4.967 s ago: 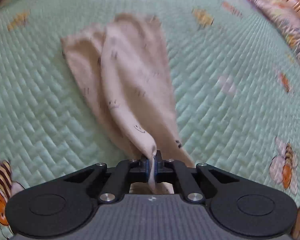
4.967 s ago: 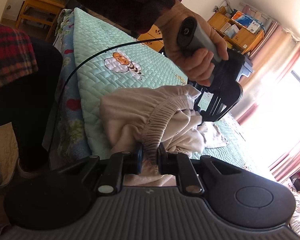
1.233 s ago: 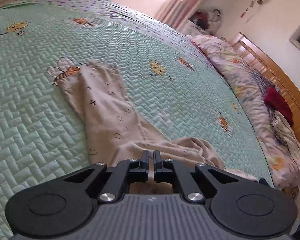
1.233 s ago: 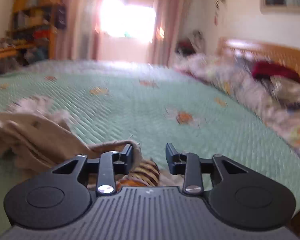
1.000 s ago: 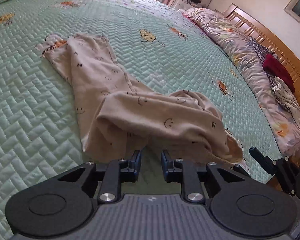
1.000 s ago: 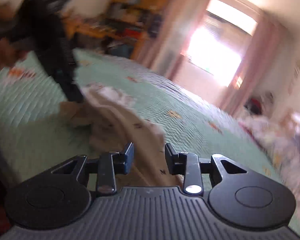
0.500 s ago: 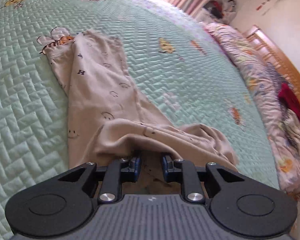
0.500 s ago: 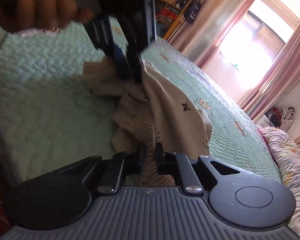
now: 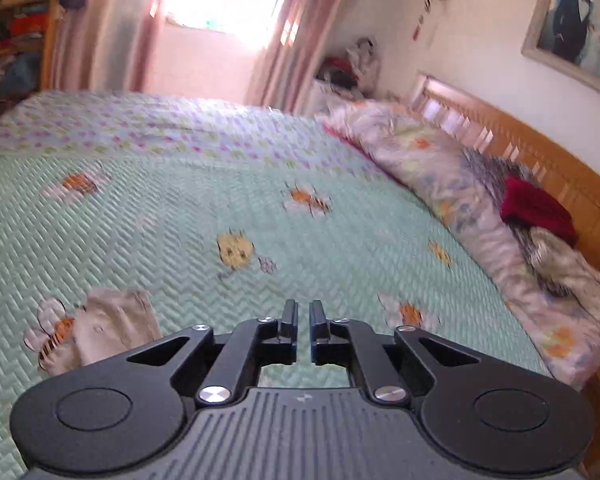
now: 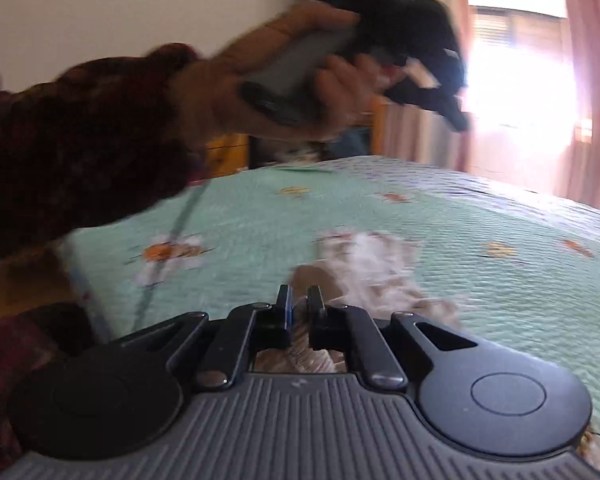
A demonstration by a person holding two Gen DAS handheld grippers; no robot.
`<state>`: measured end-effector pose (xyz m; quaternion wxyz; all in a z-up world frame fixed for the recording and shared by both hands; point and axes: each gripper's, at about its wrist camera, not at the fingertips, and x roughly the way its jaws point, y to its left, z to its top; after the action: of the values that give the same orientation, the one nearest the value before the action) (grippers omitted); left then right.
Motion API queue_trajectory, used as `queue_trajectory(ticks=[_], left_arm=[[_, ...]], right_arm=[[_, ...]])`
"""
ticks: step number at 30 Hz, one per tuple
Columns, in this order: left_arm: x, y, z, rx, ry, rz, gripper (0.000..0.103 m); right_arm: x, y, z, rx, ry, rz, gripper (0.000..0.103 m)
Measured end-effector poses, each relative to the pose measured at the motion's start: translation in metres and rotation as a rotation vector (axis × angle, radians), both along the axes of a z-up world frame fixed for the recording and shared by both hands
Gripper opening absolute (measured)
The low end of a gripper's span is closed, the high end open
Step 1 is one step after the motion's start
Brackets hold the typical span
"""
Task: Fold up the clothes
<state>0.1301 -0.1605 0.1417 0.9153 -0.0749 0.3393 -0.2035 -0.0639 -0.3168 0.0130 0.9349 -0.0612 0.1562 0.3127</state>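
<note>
Left hand-held gripper nearly closed, jaws just closing, nothing visible between; right hand-held gripper just clamped the beige printed trousers trailing onto the mint-green quilted bed.

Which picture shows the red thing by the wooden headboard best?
The left wrist view. The red cloth lies in plain sight on the bedding beside the headboard, only a little blurred. The right wrist view looks toward the window and a hand instead, so it shows no red cloth.

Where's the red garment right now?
In the left wrist view, the red garment lies at the right, on the floral quilt piled against the wooden headboard.
</note>
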Motion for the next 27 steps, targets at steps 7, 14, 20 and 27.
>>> queue_trajectory(ticks=[7, 14, 20, 27], left_arm=[[-0.068, 0.028, -0.087, 0.11, 0.176, -0.036, 0.017], [-0.104, 0.043, -0.134, -0.007, 0.346, -0.013, 0.054], [-0.119, 0.067, -0.133, -0.025, 0.385, 0.127, 0.089], [-0.083, 0.058, -0.18, -0.07, 0.548, 0.204, 0.086]], right_arm=[[0.016, -0.068, -0.014, -0.015, 0.051, -0.317, 0.008], [0.002, -0.059, -0.025, -0.021, 0.06, -0.309, 0.008], [0.006, -0.059, -0.03, -0.02, 0.068, -0.316, 0.008], [0.0, -0.052, -0.028, -0.004, 0.034, -0.263, 0.008]])
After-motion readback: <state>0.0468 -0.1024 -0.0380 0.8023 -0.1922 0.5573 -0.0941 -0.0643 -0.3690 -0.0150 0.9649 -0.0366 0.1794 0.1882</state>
